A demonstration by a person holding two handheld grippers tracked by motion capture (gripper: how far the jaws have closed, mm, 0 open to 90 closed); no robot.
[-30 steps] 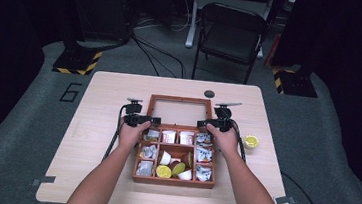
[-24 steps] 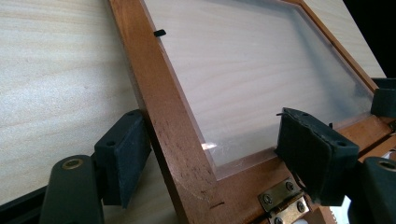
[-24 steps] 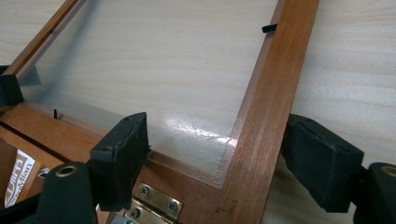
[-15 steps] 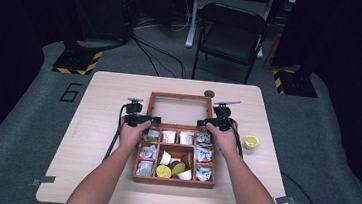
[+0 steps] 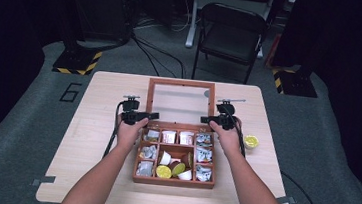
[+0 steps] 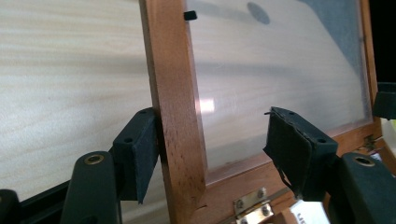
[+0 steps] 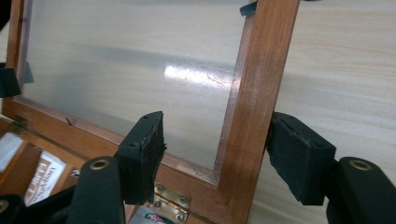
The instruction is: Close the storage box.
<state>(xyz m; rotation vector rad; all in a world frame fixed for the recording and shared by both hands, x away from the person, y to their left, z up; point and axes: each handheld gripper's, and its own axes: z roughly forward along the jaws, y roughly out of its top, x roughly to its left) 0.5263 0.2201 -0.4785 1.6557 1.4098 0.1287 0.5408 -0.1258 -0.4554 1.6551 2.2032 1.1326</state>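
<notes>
The packets (image 5: 204, 155) in the wooden box (image 5: 172, 182) are too small to read; the lid (image 6: 173, 107) runs past both gripper views' edges.

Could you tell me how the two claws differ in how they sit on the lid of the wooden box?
The left claw straddles the lid's left side rail; the right claw straddles its right rail. The left claw's outer pad touches the rail; the right claw's outer pad sits close beside its rail. Both are open, near the hinges.

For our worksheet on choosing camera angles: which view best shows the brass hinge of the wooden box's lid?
The right gripper view: the brass hinge sits close and sharp, screws visible, under the lid frame. The left gripper view shows another hinge, partly cropped. In the high view the hinges are too small to tell.
</notes>
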